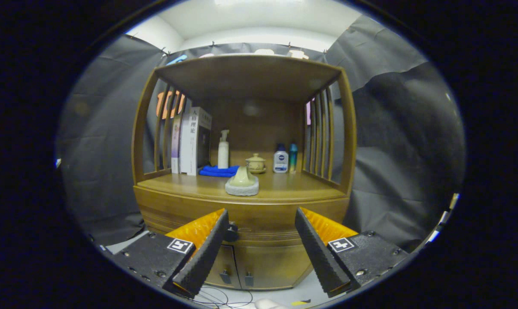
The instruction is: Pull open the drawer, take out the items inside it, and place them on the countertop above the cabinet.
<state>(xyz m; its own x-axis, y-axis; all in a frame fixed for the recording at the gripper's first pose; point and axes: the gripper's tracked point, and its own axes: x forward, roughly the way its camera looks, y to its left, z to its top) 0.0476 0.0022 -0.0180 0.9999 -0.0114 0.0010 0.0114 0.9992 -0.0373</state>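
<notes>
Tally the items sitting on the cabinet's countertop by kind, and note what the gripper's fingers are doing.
Books: 3, upright at the left
Bottles: 3 (pump bottle, white bottle, teal bottle)
Blue cloth: 1
Lidded cup: 1
Stone-like ornament: 1, at the front
Total: 9
Gripper: open, fingers apart before the closed drawer.

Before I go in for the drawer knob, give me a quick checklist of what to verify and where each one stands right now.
1. Gripper fingers open: ok, wide apart, holding nothing.
2. Drawer shut, not yet pulled: ok.
3. Drawer knob between the fingers: not ok, it sits by the left finger, off centre.
4. Countertop has free room: ok, bare wood beside the soap dish.
5. Items inside the drawer: cannot tell, drawer closed.
</notes>
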